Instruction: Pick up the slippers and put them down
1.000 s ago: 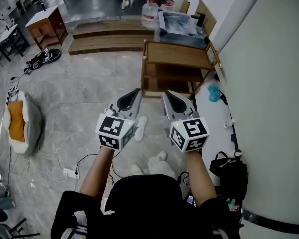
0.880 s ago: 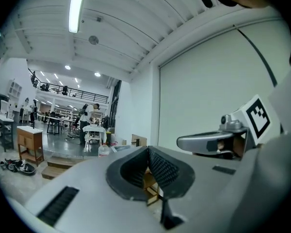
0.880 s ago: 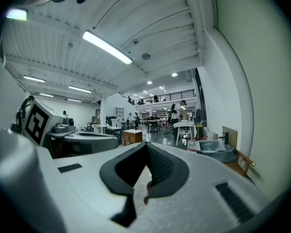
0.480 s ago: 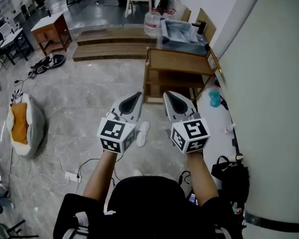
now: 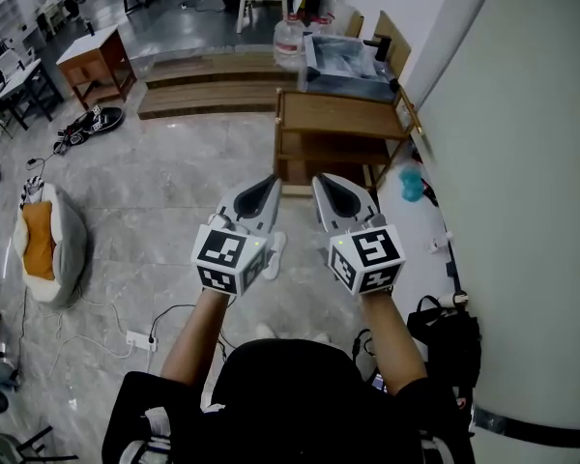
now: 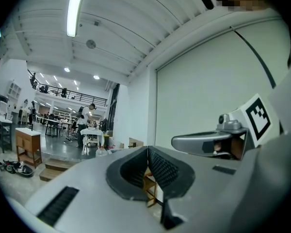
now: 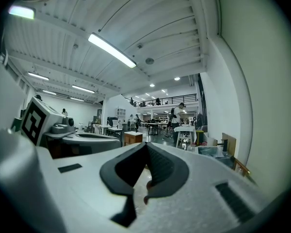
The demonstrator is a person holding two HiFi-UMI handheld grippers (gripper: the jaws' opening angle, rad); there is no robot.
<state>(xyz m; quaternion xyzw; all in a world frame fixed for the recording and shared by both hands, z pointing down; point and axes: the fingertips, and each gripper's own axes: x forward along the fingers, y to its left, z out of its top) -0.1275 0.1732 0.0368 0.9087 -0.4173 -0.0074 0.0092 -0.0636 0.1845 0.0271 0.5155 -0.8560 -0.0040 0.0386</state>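
Here the left gripper [image 5: 267,182] and right gripper [image 5: 321,182] (side by side) have jaws pressed together, above a white slipper [image 5: 274,256].

The wooden rack [image 5: 340,114] stands straight ahead of me, with the steps [image 5: 203,85] behind it. One slipper [image 5: 275,252] lies on the floor [image 5: 164,191] under my left gripper [image 5: 269,180]. A cushion [image 5: 43,245] sits far left, and a bag [image 5: 447,332] is by the wall [image 5: 522,162] on the right.
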